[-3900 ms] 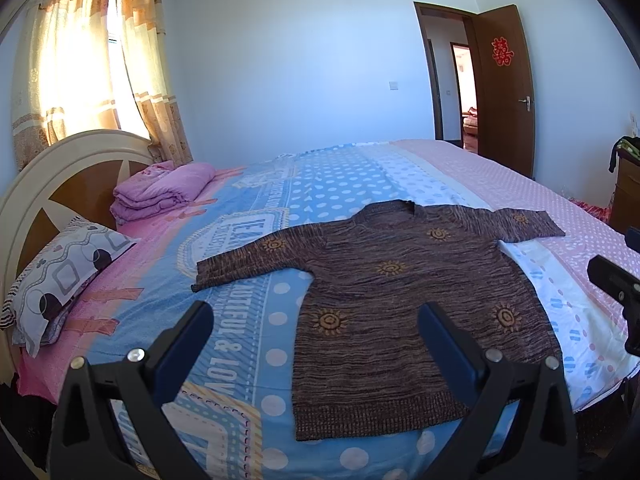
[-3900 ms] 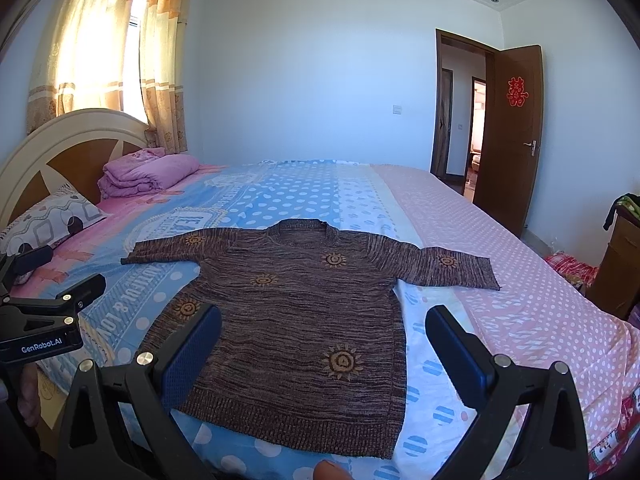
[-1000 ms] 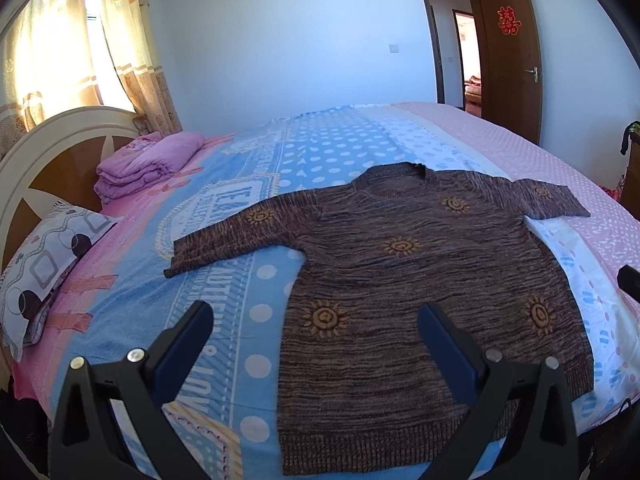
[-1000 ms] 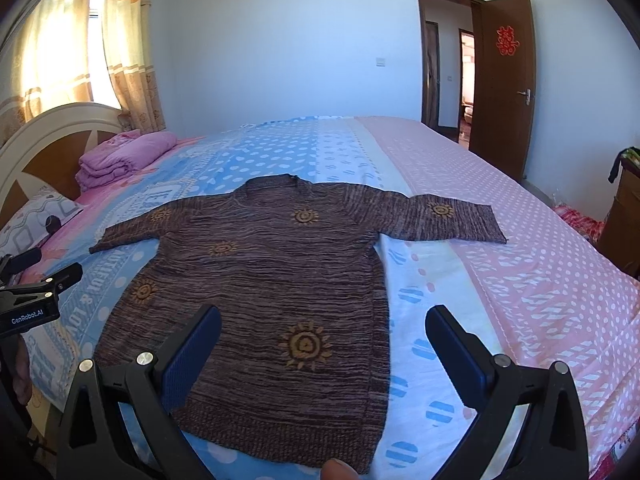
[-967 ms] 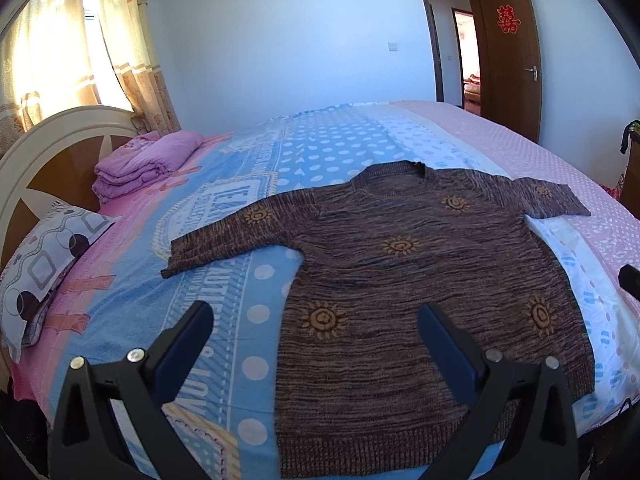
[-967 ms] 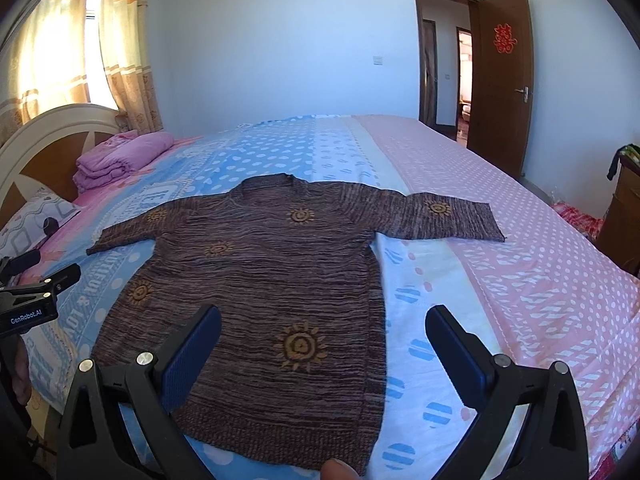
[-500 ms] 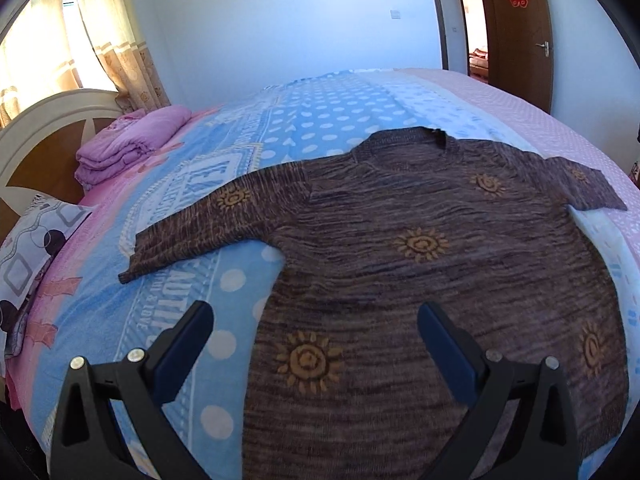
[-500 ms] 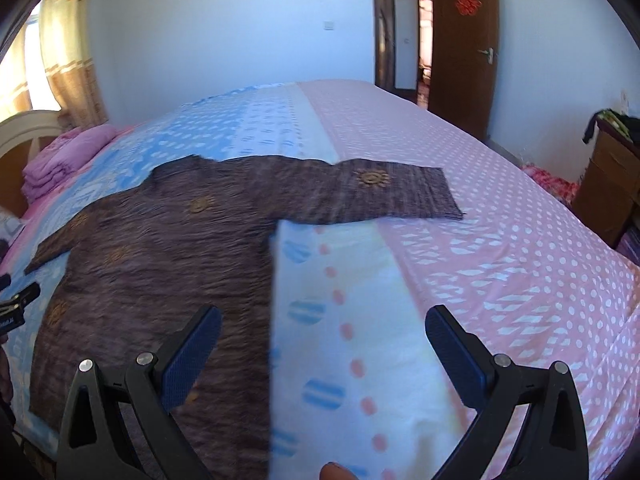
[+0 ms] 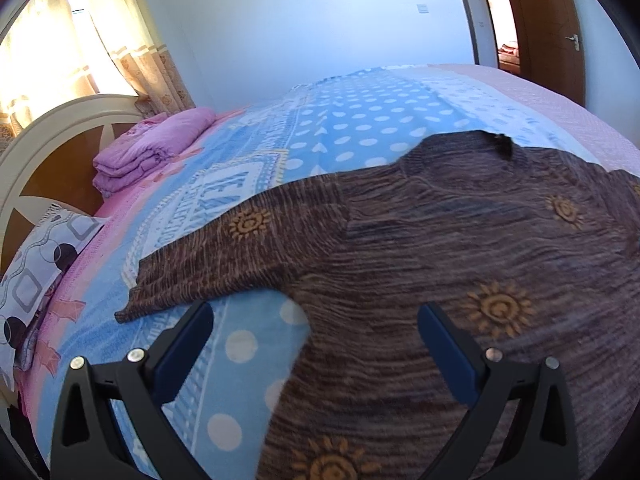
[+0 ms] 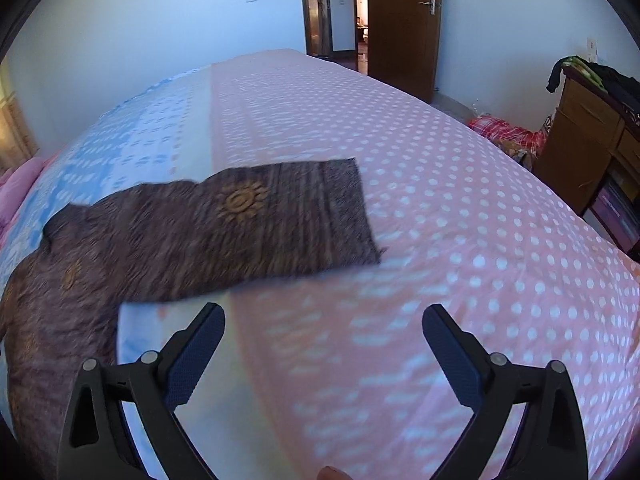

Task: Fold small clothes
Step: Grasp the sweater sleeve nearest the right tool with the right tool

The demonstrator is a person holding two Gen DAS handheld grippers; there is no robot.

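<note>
A brown knit sweater [image 9: 440, 248] with orange sun motifs lies flat on the bed, sleeves spread out. My left gripper [image 9: 316, 340] is open and empty, low over the sweater's left armpit, with the left sleeve [image 9: 224, 264] just ahead. My right gripper [image 10: 324, 336] is open and empty over the pink dotted sheet, just short of the right sleeve [image 10: 272, 224], whose cuff [image 10: 352, 216] lies ahead. The sweater's body shows at the left of the right wrist view [image 10: 60, 300].
The bed [image 10: 460, 200] has a blue and pink dotted cover. A folded purple blanket [image 9: 152, 152] and a patterned pillow [image 9: 36, 264] lie by the headboard [image 9: 52, 148]. A wooden cabinet [image 10: 588, 136] stands right of the bed, a door [image 10: 404, 24] beyond.
Both grippers have moved forward and down toward the bed. The left one swung toward the left sleeve, the right one toward the right sleeve. Both stay open.
</note>
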